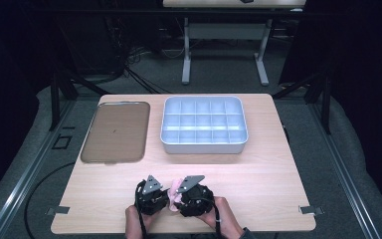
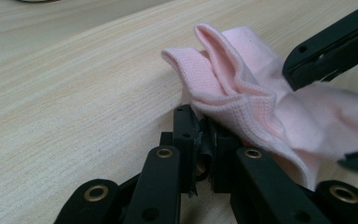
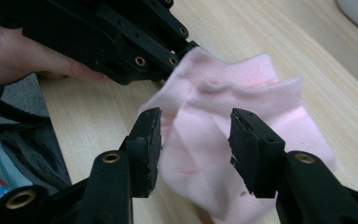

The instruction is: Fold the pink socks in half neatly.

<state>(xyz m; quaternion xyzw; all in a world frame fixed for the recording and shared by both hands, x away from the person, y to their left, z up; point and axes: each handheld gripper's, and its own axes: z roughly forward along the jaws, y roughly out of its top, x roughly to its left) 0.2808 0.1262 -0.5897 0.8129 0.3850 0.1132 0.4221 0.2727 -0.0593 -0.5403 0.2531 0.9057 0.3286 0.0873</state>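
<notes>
Between both grippers, near counter (image 1: 258,199) front edge: pink sock (image 3: 223,140) held bunched, partly lifted. Left gripper (image 2: 200,140): jaws pressed together, sock's ribbed cuff edge pinched. Right gripper (image 3: 193,140): jaws spread, sock body straddled, not yet clamped. Step judged: two-handed grasp being set up, likely for folding or stretching. Next move judged: right jaws to be closed on fabric between them. Long axis cannot be told exactly; cuff appears pointed toward left gripper.
</notes>
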